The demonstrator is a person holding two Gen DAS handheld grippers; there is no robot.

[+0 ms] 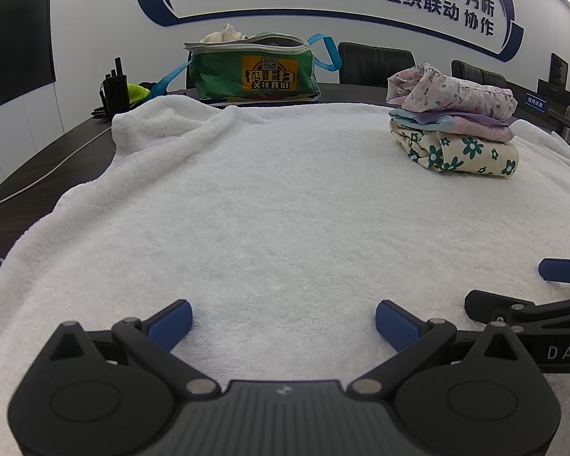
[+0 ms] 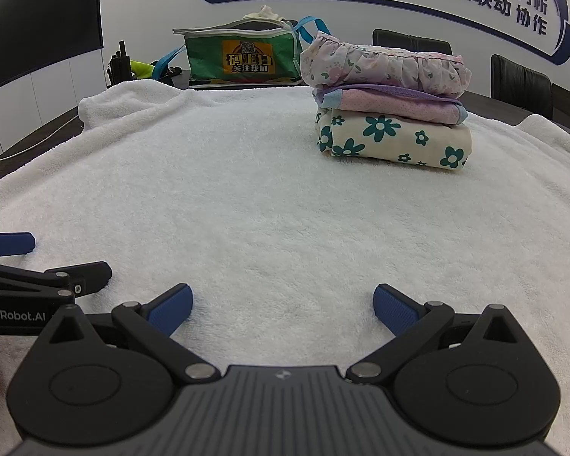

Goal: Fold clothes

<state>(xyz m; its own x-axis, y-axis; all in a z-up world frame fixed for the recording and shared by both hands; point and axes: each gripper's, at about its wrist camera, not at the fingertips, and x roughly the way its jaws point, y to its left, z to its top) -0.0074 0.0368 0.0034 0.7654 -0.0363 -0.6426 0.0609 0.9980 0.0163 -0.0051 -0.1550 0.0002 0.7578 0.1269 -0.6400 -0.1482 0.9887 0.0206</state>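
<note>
A stack of three folded garments [image 1: 456,121] [image 2: 391,114] rests on the white towel [image 1: 285,209] [image 2: 266,209] at the far right: a cream one with green flowers at the bottom, a pink-purple one in the middle, a pale frilled one on top. My left gripper [image 1: 284,323] stands open low over the near towel, nothing between its blue pads. My right gripper [image 2: 282,309] is open too, likewise holding nothing. Each gripper shows at the edge of the other's view, side by side.
A green bag [image 1: 254,70] [image 2: 243,57] with blue straps and cloth inside stands on the dark table [image 1: 38,167] behind the towel. Black radios [image 1: 114,89] and a yellow-green item are at the far left. Black chairs [image 1: 372,62] line the wall. A cable runs along the table's left side.
</note>
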